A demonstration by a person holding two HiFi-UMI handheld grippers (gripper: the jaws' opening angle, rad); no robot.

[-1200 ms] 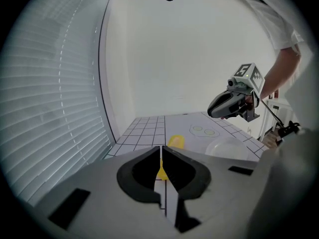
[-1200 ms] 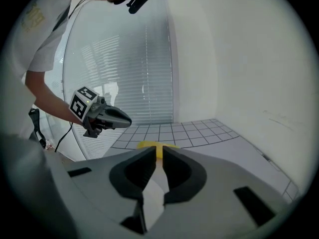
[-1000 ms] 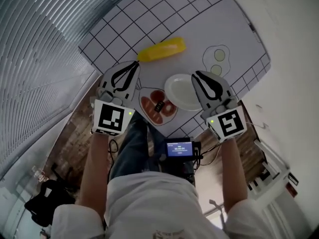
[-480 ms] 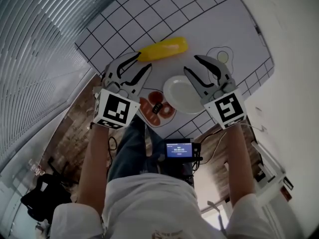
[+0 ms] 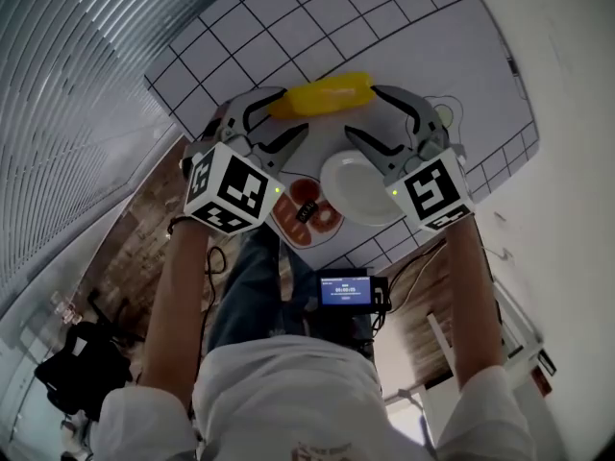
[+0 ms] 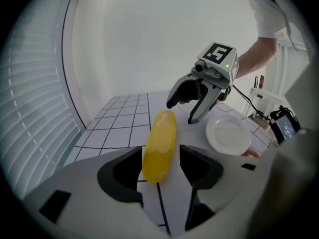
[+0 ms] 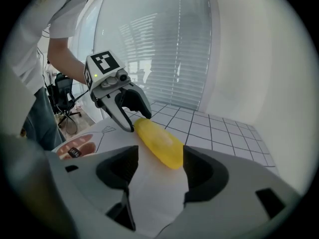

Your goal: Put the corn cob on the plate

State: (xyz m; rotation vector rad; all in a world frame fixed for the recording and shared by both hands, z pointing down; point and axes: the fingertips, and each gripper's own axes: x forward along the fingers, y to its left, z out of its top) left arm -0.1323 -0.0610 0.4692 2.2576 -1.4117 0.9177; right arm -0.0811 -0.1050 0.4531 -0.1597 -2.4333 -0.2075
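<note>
A yellow corn cob (image 5: 322, 94) lies on the gridded white table, beyond the empty white plate (image 5: 360, 188). My left gripper (image 5: 274, 123) stands open at the cob's left end. In the left gripper view that end of the cob (image 6: 159, 144) sits between the jaws of the left gripper (image 6: 160, 156), with a gap on each side. My right gripper (image 5: 384, 121) is open at the other end. The right gripper view shows the cob (image 7: 159, 142) just ahead of the right gripper (image 7: 159, 156), its end level with the tips. Both pairs of jaws have just been opening, and neither presses on the cob.
The table mat carries a printed fried egg (image 5: 444, 113) and a printed plate of bacon (image 5: 303, 209) next to the real plate. A small device with a lit screen (image 5: 346, 288) sits at the near table edge. Window blinds (image 5: 67, 75) run along the left.
Both grippers went from shut to open. They moved forward and down from beside the plate to the two ends of the corn cob.
</note>
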